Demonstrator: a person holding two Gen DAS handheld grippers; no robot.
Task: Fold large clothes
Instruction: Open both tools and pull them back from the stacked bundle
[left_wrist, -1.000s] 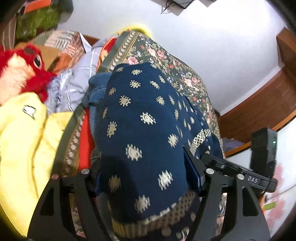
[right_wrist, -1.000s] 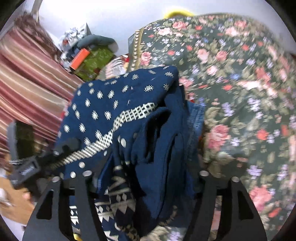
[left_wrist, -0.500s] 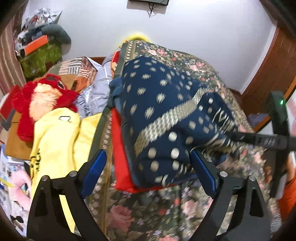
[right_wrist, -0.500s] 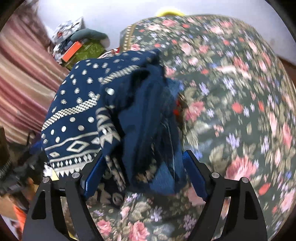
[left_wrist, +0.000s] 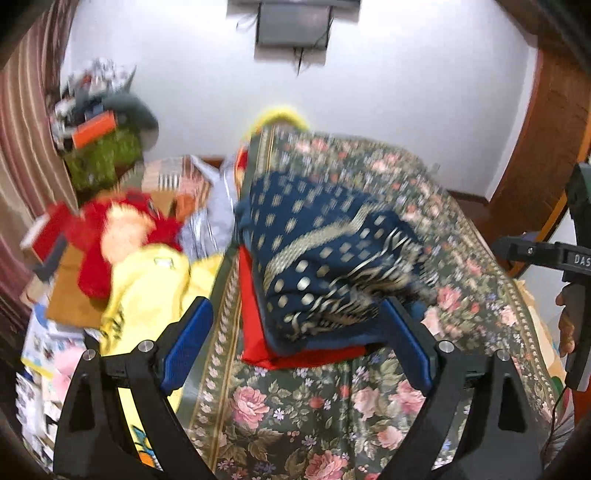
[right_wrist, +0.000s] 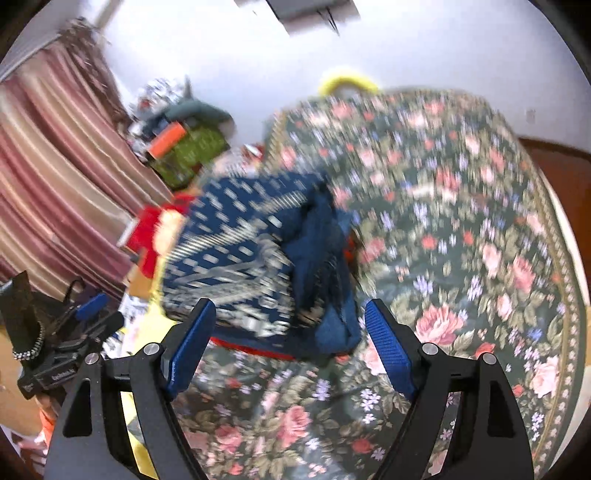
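Navy garment (left_wrist: 325, 266) (folded) lies beyond both spread grippers.

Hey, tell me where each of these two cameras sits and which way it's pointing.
Left wrist: rides the left tool, looking down over the floral bedspread at the folded navy garment; own open fingers show, plus the right tool.
Right wrist: rides the right tool, facing the navy garment from its other side; own open fingers show, left tool beside.
Shared: garment, bedspread, wall.
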